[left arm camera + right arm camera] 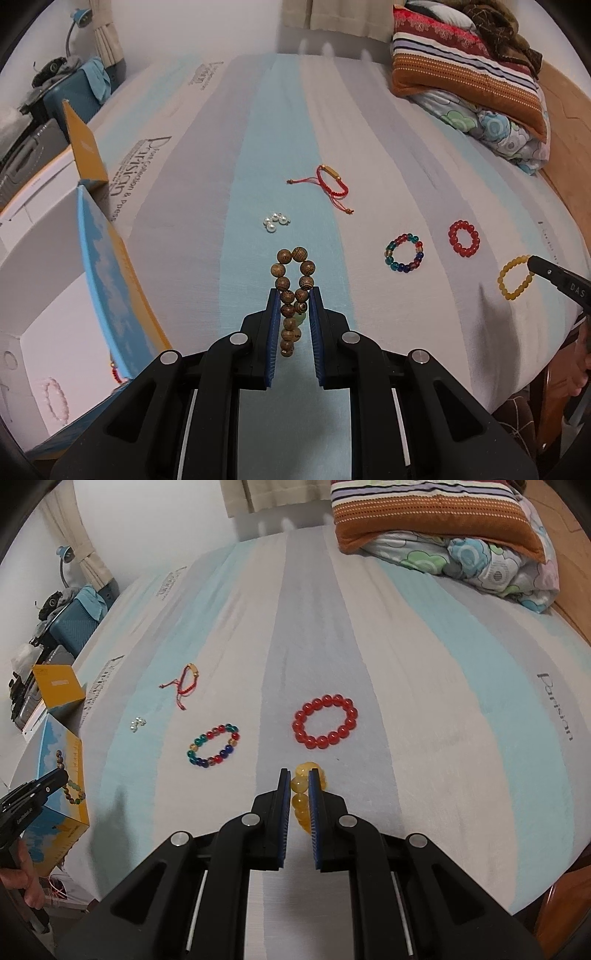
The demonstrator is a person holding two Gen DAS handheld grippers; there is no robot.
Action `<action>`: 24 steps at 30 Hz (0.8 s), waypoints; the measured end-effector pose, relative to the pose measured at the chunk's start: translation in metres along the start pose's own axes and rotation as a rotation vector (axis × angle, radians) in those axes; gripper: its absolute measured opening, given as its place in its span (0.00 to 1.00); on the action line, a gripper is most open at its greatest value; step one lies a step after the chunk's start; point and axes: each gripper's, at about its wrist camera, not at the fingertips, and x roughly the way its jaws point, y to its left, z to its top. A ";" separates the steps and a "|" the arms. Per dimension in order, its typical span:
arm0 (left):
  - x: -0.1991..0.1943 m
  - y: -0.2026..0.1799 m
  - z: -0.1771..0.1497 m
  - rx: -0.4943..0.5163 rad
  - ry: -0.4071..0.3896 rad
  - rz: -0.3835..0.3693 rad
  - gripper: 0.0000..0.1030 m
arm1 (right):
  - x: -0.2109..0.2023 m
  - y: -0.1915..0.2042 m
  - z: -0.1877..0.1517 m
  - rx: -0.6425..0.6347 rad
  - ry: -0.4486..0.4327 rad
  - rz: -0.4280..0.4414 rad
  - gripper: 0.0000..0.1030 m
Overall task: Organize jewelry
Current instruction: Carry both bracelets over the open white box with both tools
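Left wrist view: the left gripper point(294, 295) sits at the bottom middle of the frame, its jaws pinched narrow on a wooden bead bracelet point(291, 291). The loop pokes up past the tips, and more beads hang down between the blue pads. I think it is light and floppy (beads on a string swing a lot), so a pinch across two or three beads looks best. To the left stands an open blue and yellow box point(110, 280), with a pink bracelet point(55, 400) lying inside at the lower left. Small pearl pieces point(274, 222) and a red cord bracelet point(332, 184) lie on the striped bed sheet point(406, 166).

Right wrist view: the right gripper point(298, 775), at the bottom middle, is squeezed almost closed on a yellow bead bracelet point(301, 794). Those beads look smooth and glassy, so they may slip and could chip if dropped. Just above the tips lies a red bead bracelet point(325, 722), and left of it a many-coloured bead bracelet point(213, 745). Both are round loops lying flat, easiest to grab by one side of the ring.
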 end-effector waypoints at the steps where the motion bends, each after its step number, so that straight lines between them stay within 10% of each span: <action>1: -0.003 0.001 0.000 -0.003 -0.001 0.000 0.14 | -0.002 0.003 0.002 -0.005 -0.004 0.001 0.09; 24: -0.062 0.061 0.002 -0.099 -0.048 0.040 0.14 | -0.040 0.093 0.037 -0.129 -0.059 0.055 0.09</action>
